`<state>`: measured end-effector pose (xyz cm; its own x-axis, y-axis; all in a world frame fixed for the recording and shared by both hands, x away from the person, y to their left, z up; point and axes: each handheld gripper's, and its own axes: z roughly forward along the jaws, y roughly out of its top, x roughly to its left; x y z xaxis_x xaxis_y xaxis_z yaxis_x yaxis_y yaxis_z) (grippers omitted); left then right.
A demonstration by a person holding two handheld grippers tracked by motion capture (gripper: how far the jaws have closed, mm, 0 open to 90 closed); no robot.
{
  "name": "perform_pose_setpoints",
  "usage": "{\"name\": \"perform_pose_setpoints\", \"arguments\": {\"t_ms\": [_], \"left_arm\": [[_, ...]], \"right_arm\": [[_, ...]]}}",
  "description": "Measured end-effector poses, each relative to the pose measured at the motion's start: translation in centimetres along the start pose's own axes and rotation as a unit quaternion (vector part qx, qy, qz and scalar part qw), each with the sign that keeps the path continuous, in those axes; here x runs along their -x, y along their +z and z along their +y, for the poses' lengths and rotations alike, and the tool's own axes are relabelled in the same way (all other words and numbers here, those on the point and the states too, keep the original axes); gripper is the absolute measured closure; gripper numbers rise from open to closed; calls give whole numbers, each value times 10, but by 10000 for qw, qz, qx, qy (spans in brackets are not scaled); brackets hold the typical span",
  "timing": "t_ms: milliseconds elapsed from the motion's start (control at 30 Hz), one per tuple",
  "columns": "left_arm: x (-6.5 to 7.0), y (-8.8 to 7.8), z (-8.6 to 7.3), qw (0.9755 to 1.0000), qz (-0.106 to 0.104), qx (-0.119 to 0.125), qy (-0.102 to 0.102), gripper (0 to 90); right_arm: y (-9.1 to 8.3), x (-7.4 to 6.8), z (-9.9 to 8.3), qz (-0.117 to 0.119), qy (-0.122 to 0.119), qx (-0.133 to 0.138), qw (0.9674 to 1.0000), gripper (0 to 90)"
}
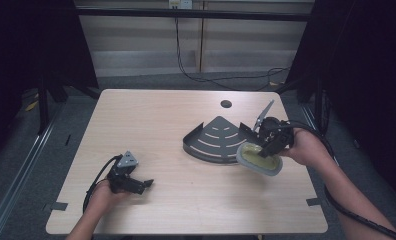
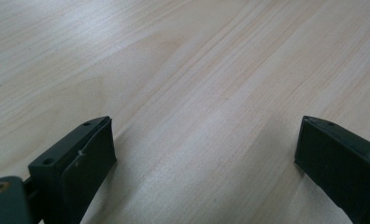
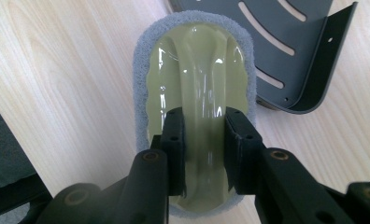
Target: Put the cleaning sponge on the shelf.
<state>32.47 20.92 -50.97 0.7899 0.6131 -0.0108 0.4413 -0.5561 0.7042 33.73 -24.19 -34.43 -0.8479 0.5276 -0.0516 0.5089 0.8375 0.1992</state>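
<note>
An oval scrubber (image 1: pixel 259 159) with a glossy olive-green plastic top and a grey sponge rim is held just above the table at the right. My right gripper (image 1: pixel 271 145) is shut on the raised ridge handle of the scrubber (image 3: pixel 199 93), one black jaw on each side of it (image 3: pixel 204 156). Beside the scrubber lies a dark grey, fan-shaped metal corner shelf (image 1: pixel 217 140) with curved slots; its upturned wall (image 3: pixel 314 74) lies close to the scrubber's far edge. My left gripper (image 1: pixel 138 184) rests low over the table at the front left, jaws wide apart with bare wood between them (image 2: pixel 206 154).
The light wooden table (image 1: pixel 151 125) has a round cable hole (image 1: pixel 226 104) near its far edge. Black cables trail from both grippers. Dark floor and black frame posts surround the table.
</note>
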Motion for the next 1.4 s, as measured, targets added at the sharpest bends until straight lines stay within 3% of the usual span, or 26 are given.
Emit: {"name": "perform_pose_setpoints", "arguments": {"t_ms": [133, 867, 1400], "left_arm": [[1, 1, 0, 10000, -30, 46, -69, 45], [0, 0, 0, 10000, 5, 40, -40, 45], [0, 0, 0, 10000, -21, 37, -45, 45]], "right_arm": [[-3, 3, 1, -48, 51, -5, 10000, 720], [-13, 28, 20, -346, 345, -13, 9988, 720], [0, 44, 36, -454, 535, 4, 9975, 719]]}}
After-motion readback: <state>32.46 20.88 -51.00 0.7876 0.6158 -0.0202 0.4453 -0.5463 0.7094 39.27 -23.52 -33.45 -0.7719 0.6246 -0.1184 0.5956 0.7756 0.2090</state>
